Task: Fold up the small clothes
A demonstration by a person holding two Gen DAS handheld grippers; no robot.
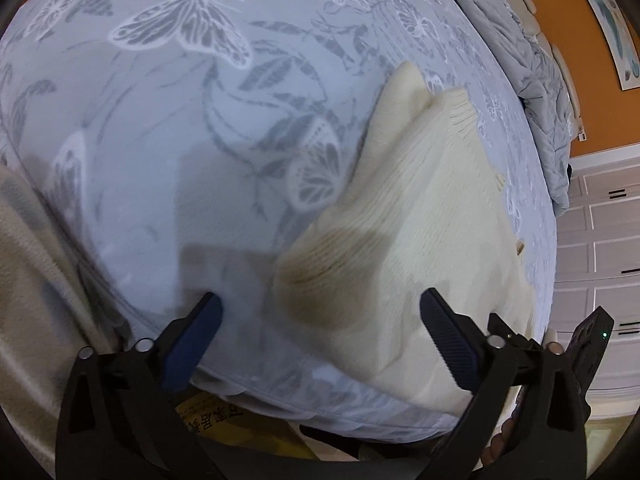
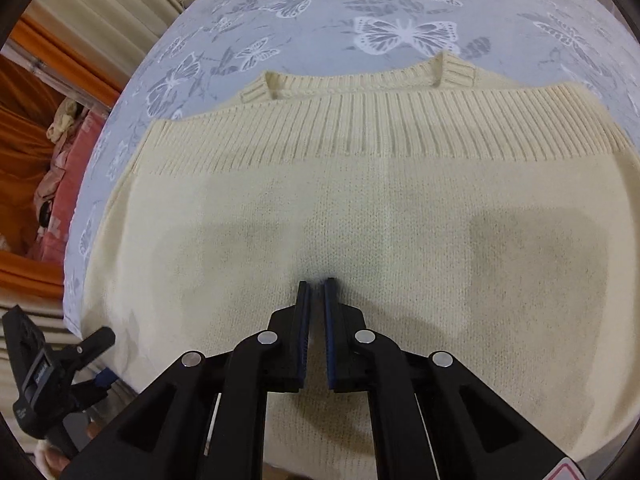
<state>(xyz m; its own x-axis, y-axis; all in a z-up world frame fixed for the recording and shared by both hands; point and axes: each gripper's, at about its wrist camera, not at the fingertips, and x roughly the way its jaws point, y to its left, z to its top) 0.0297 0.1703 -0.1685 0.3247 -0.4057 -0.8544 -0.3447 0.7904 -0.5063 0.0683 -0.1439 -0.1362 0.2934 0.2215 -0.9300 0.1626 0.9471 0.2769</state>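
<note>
A cream knit sweater (image 2: 360,216) lies folded on the butterfly-print bedsheet (image 2: 320,8). Its ribbed hem (image 2: 360,136) sits just below the collar (image 2: 360,76). My right gripper (image 2: 317,283) is shut and points down at the middle of the sweater, with no fabric visibly caught between its pads. In the left wrist view the sweater (image 1: 420,208) fills the right half. My left gripper (image 1: 320,298) is open wide over the sweater's near left corner, one finger (image 1: 444,328) above the knit and the other finger (image 1: 200,328) above bare sheet. The left gripper's body (image 2: 60,368) also shows at the right wrist view's lower left.
A crumpled grey quilt (image 1: 520,60) lies along the bed's far side, with white cabinets (image 1: 600,240) beyond. A beige blanket (image 1: 24,280) hangs at the left, and a yellow packet (image 1: 224,420) sits below the bed edge. Pink bedding (image 2: 60,184) and orange curtains (image 2: 24,128) are beside the bed.
</note>
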